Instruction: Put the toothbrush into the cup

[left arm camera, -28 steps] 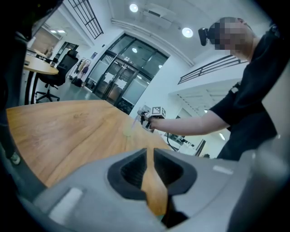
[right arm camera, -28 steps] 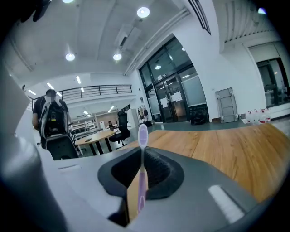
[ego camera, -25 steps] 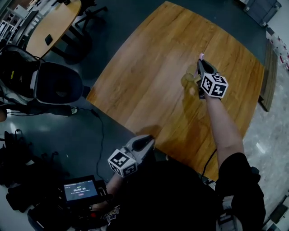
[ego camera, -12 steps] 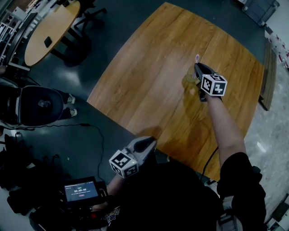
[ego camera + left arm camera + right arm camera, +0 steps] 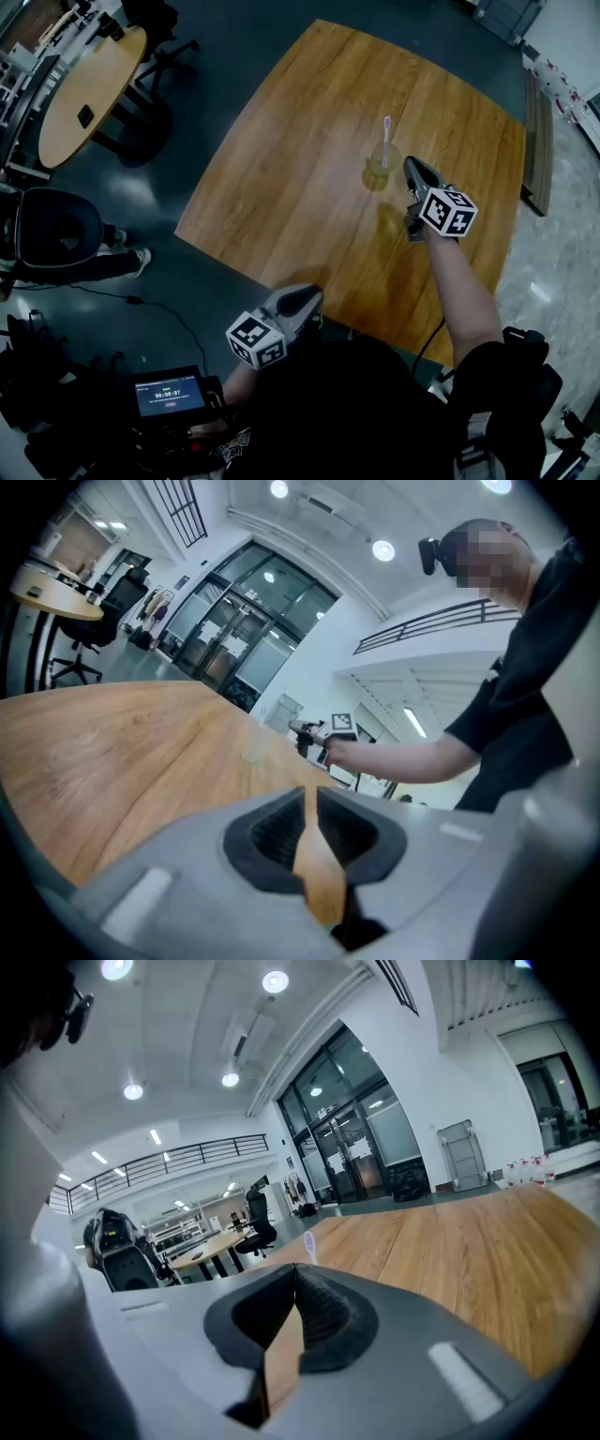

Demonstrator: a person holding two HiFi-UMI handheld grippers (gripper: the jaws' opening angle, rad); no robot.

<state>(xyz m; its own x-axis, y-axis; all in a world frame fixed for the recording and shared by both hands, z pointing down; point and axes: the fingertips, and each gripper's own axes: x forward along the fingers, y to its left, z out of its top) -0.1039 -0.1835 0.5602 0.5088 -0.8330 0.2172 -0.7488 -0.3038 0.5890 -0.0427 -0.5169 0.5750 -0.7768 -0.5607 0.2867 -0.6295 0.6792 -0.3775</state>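
Standing seemingly upright, one toothbrush (image 5: 386,137) in one cup (image 5: 378,167), left hand-held gripper (image 5: 302,298) closed, right hand-held gripper (image 5: 412,168) closed

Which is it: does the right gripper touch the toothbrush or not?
Apart. Head view shows bare table between right gripper and toothbrush standing in the cup.

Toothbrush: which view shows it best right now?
The head view: the toothbrush stands whole in the cup. The right gripper view catches only its pale head. The left gripper view shows the cup far off, with the brush too faint to tell.
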